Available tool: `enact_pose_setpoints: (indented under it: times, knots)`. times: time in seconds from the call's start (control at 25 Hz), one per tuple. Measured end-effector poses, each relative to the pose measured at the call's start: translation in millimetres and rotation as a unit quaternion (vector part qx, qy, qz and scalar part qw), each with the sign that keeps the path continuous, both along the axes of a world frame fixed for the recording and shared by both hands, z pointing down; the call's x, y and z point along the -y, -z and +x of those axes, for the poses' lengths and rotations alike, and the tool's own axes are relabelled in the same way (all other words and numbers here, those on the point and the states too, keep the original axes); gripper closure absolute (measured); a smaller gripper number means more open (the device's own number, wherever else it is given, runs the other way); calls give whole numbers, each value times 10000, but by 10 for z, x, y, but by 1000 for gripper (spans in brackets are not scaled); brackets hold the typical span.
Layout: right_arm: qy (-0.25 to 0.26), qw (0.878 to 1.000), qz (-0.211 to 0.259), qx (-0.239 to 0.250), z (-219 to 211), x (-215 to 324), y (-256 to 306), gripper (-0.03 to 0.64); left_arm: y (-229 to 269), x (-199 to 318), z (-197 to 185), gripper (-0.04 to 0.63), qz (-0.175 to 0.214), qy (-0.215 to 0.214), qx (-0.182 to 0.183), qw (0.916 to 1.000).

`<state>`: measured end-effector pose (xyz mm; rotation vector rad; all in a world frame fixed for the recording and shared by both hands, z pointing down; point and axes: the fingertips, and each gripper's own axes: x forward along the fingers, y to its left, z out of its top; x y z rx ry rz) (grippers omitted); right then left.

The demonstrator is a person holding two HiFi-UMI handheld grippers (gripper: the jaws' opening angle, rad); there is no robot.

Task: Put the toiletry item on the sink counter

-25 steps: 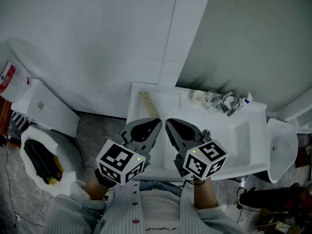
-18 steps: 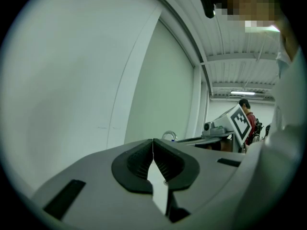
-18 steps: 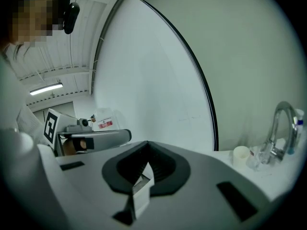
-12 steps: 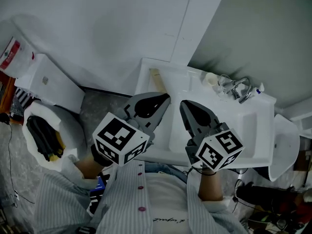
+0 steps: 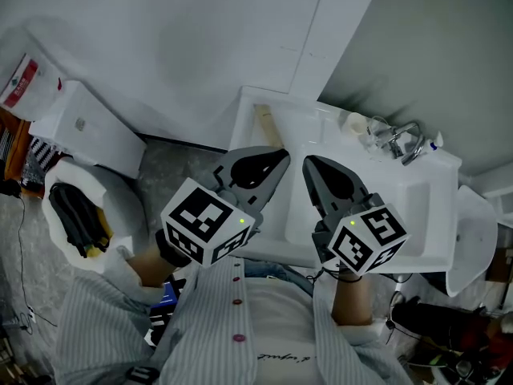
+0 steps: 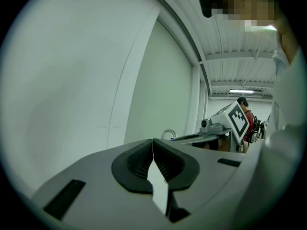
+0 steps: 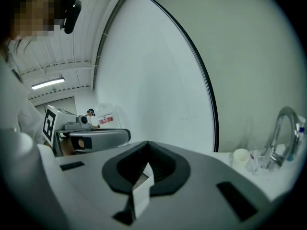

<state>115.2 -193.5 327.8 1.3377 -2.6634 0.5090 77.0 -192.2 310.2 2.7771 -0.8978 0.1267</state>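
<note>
Left gripper (image 5: pixel 280 157) and right gripper (image 5: pixel 309 164) stayed clenched and empty, side by side over the sink (image 5: pixel 418 212) front, unmoved since a second before; faucet (image 5: pixel 398 141) ahead-right of them.

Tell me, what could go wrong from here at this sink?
The left gripper and right gripper are shut and empty; reaching like that could shove an item rather than grasp it. The cup and crumpled wrap crowd the faucet, so anything set there might knock them into the basin.
</note>
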Motion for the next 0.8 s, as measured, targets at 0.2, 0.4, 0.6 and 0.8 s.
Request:
enact_pose_setpoints:
  times: [0.2, 0.4, 0.6, 0.8]
  knots:
    - [19, 10000, -30, -17, -30, 5, -34, 607, -20, -2, 3, 578, 2, -29, 4, 10000]
    - [6, 10000, -51, -33, -28, 33, -58, 607, -44, 12, -1, 578, 13, -43, 24, 10000]
    - [-9, 10000, -57, -22, -34, 47, -55, 607, -86, 9, -20, 578, -12, -64, 68, 10000]
    - [25, 9999, -107, -9, -41, 76, -104, 607, -125, 36, -17, 578, -21, -64, 102, 9999]
